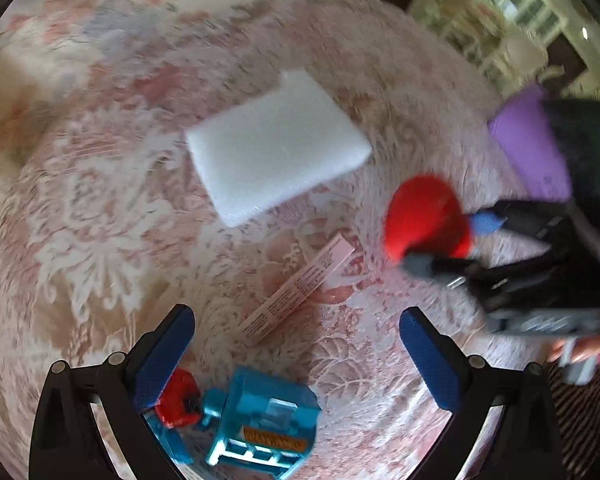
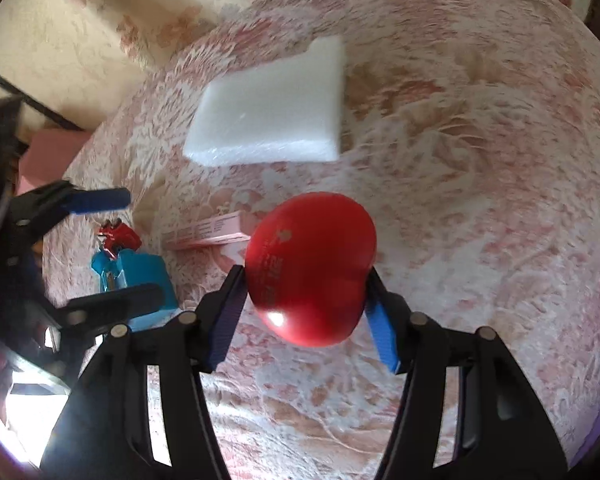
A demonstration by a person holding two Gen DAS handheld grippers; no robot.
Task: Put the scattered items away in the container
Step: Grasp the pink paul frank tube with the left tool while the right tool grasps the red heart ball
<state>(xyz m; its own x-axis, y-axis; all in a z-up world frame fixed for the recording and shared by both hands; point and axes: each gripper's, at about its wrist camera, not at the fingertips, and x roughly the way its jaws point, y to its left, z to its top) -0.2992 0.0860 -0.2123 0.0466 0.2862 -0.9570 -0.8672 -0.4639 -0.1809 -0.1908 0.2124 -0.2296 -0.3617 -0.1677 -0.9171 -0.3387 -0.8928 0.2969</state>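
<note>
My right fingers [image 2: 305, 276] are clamped on the red heart-shaped thing [image 2: 312, 268], one blue pad pressing each flank, and it hangs clear above the flowered cloth of the surface [image 2: 480, 200]. My left fingers [image 1: 296, 356] are spread wide with nothing between them, pointing steeply down. The blue toy truck [image 1: 256, 424] with its red part sits at about six o'clock in the left view, just inside my left-hand pad. The slim pink box [image 1: 300, 288] lies at twelve o'clock from those open fingers, and the white foam block [image 1: 276, 144] lies beyond it, farther toward twelve.

I judge the step to be one pick made on the right and a second being lined up on the left. No container shows in either view, so I cannot tell where the drop goes. Next, the left fingers need centring over the truck before closing, since it lies off toward one pad, and the right must hold firm on a smooth, rounded shape.
</note>
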